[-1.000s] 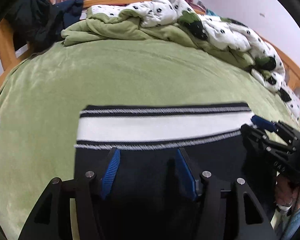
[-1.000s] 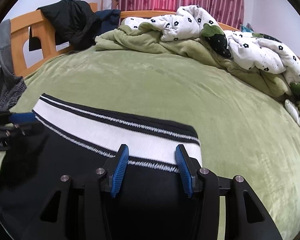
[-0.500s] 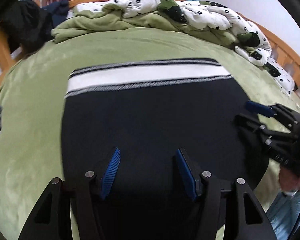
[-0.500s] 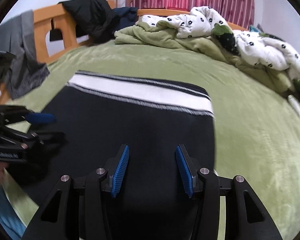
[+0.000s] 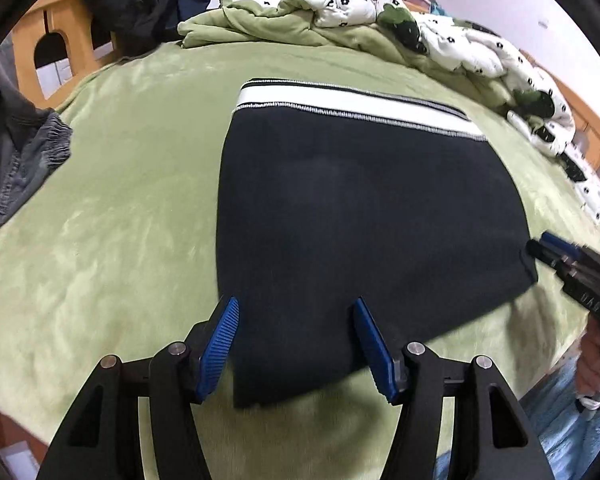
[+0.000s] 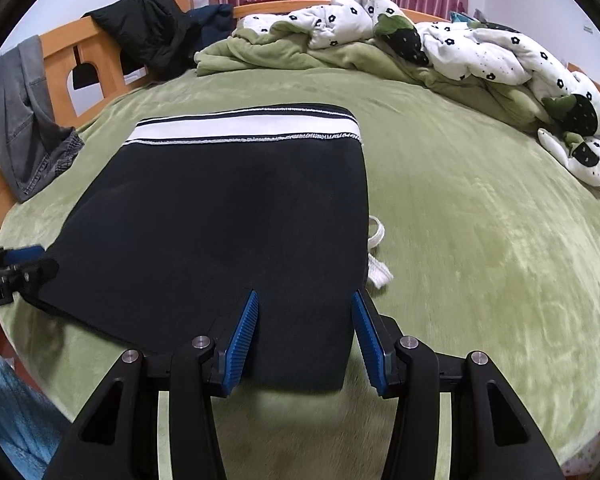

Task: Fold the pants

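Note:
The black pants [image 5: 360,216] lie folded into a flat rectangle on the green bed cover [image 5: 120,200], with the white striped waistband [image 5: 356,108] at the far end. A white drawstring [image 6: 376,248] pokes out at their right edge. My left gripper [image 5: 295,308] hovers open over the near left corner of the pants, nothing pinched. My right gripper [image 6: 304,298] hovers open over the near right corner. Each gripper also shows at the side of the other's view: the right gripper [image 5: 556,250], the left gripper [image 6: 24,258].
A crumpled green blanket [image 6: 284,56] and a white flowered quilt [image 6: 480,52] are piled along the far side. A dark jacket [image 6: 148,36] and a grey garment [image 6: 28,128] hang on the wooden bed frame [image 6: 80,64]. A person's hand [image 5: 596,352] shows bottom right.
Both grippers have drawn back from the waistband towards the near edge of the bed, staying open. The whole folded pants now show in front of them, lying still.

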`<state>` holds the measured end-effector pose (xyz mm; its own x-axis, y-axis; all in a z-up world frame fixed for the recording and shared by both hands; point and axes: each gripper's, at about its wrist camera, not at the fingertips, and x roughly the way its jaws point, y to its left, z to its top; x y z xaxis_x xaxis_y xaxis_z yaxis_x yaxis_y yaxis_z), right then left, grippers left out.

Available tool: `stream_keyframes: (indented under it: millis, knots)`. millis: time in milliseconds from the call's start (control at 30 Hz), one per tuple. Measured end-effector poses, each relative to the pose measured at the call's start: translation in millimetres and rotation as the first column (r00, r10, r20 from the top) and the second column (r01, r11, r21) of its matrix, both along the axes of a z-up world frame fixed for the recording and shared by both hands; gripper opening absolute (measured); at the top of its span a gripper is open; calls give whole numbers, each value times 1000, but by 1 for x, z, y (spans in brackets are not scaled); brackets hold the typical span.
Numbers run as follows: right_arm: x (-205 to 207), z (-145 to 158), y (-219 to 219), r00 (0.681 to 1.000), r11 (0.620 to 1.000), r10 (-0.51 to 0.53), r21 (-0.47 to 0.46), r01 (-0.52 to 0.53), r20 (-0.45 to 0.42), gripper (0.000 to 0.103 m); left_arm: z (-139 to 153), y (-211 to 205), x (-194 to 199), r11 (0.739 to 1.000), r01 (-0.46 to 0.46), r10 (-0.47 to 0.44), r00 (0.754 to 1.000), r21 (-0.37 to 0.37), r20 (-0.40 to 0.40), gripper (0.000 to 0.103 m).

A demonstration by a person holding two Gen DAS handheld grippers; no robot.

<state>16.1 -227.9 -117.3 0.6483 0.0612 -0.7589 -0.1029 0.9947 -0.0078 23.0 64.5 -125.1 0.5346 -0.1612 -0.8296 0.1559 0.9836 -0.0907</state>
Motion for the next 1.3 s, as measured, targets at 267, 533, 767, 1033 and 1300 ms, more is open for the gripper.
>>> stream_keyframes:
  millis: [267,533,767,1033,1300]
  knots:
    - [-39,45,-1,996,996,-57,73,52,62,48,48,-16,-42,999,15,-17,997,31,75,58]
    - [-92,96,7,988,995,-76,75,66,133,49,94,-15,-90,1000,-15,13,981,8,194,66]
    - [-127,106,12,989,996,-84,37,80,124,87,110,-16,-124,1000,-26,24,973,4,229,70]
    - [-159,112,22,988,998,-58,1,58,143,97,116,-13,-143,1000,-31,30,971,0,238,72]
    - [-167,112,21,987,998,-66,18,64,145,97,116,-14,-149,999,-46,43,968,5,245,73]
